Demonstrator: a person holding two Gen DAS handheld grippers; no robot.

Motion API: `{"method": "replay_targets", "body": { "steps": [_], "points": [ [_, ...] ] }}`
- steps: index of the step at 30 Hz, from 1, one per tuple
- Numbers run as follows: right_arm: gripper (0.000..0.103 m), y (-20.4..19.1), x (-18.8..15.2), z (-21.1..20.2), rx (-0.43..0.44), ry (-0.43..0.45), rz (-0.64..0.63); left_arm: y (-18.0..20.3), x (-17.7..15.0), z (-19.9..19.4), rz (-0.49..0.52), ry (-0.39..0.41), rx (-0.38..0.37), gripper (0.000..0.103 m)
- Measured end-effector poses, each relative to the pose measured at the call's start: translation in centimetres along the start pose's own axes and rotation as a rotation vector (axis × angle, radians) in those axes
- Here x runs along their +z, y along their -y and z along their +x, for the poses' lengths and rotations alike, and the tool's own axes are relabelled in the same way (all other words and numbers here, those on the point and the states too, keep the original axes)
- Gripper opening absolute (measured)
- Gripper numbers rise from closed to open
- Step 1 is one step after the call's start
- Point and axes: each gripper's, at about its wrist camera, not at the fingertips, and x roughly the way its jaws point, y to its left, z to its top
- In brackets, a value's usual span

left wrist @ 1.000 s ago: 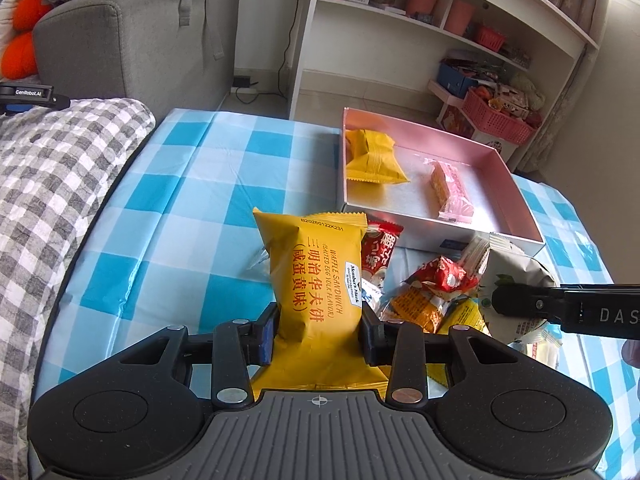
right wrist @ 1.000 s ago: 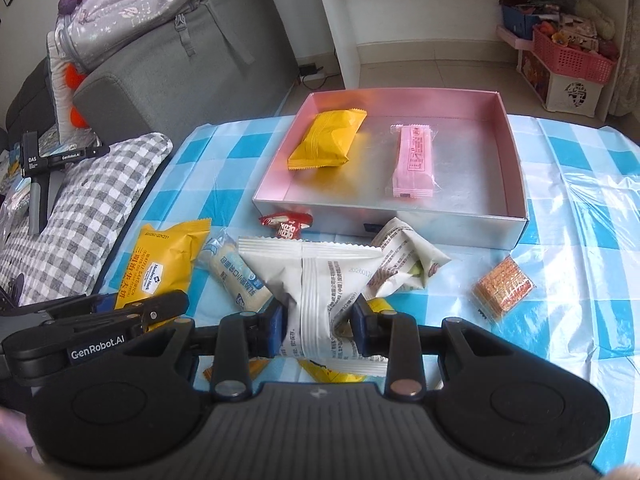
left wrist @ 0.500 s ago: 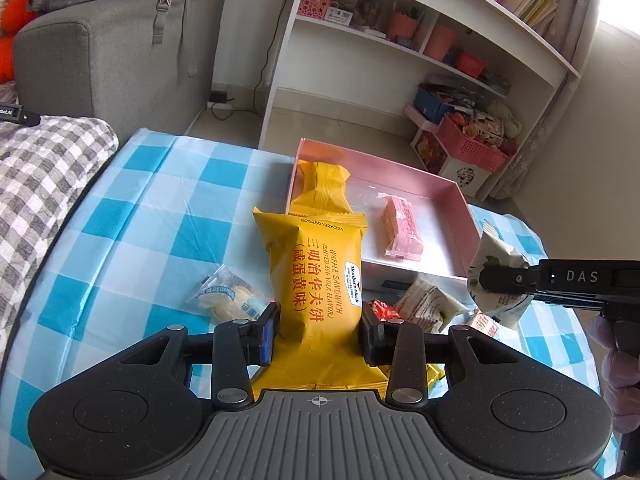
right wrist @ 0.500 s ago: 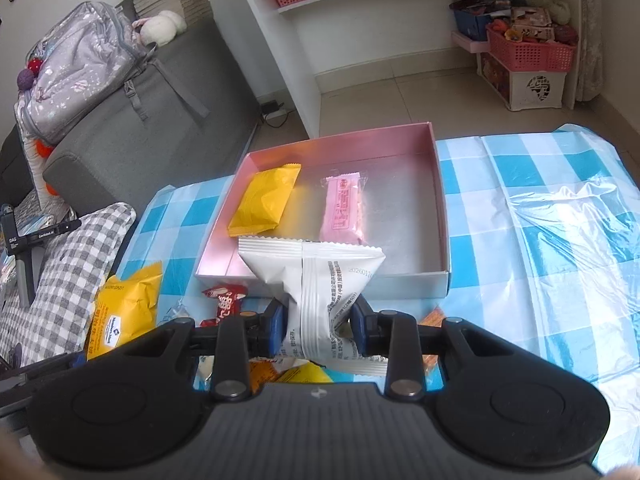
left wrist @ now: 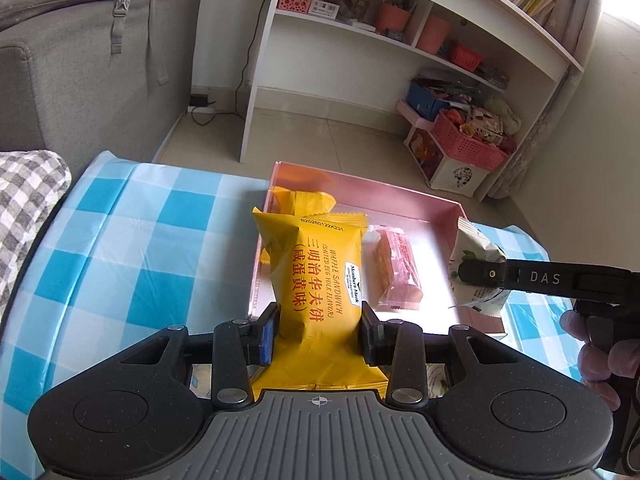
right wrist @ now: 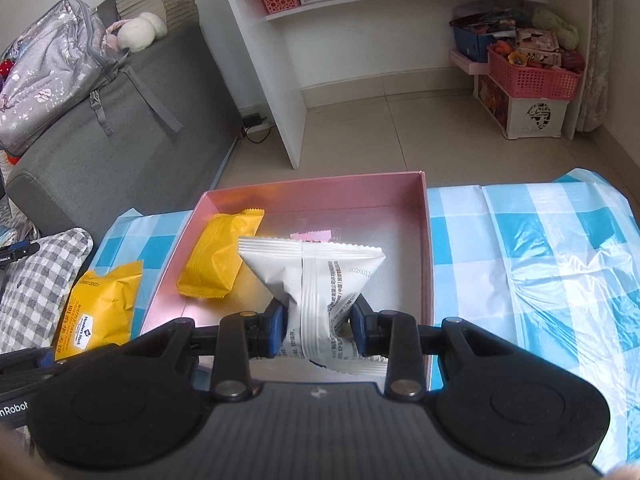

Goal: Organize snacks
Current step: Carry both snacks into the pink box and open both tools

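Note:
My left gripper (left wrist: 318, 334) is shut on a yellow waffle-sandwich packet (left wrist: 316, 280), held upright over the near left edge of the pink box (left wrist: 360, 184). My right gripper (right wrist: 318, 328) is shut on a white snack packet (right wrist: 316, 280), held above the box's (right wrist: 312, 188) near side. Inside the box lie another yellow packet (right wrist: 218, 260) and a pink wafer packet (left wrist: 396, 272), the latter mostly hidden in the right wrist view. From the left wrist view, the right gripper (left wrist: 476, 274) and its white packet (left wrist: 474, 248) hang over the box's right wall. The held yellow packet (right wrist: 100, 308) shows at lower left of the right wrist view.
A blue-and-white checked cloth (left wrist: 152, 248) covers the table. A grey sofa (right wrist: 100, 144) with a backpack (right wrist: 52, 68) stands to the left, a checked cushion (right wrist: 36, 280) beside the table. White shelves (left wrist: 400, 40) and pink baskets (right wrist: 532, 76) stand behind. A person's fingers (left wrist: 596, 356) hold the right gripper.
Both grippers have carried their packets forward from the snack pile to above the pink box. The loose snacks on the cloth have dropped out of sight beneath the grippers.

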Motion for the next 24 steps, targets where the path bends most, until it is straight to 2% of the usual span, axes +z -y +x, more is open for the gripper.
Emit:
{"method": "replay_targets", "body": {
  "steps": [7,16,24],
  "points": [
    [0.03,1.5,0.6,2.0,0.017,0.006,0.017,0.5,1.0,3.6,0.031,0.009,-0.037,0.037],
    [0.03,2.4,0.9,3.4,0.061,0.021,0.02,0.1,1.6,7.0,0.019,0.009,-0.039,0.037],
    [0.031,3.5,1.1,4.2,0.033,0.036,0.033,2.1,2.4,9.8,0.058,0.019,-0.04,0.037]
  ]
}}
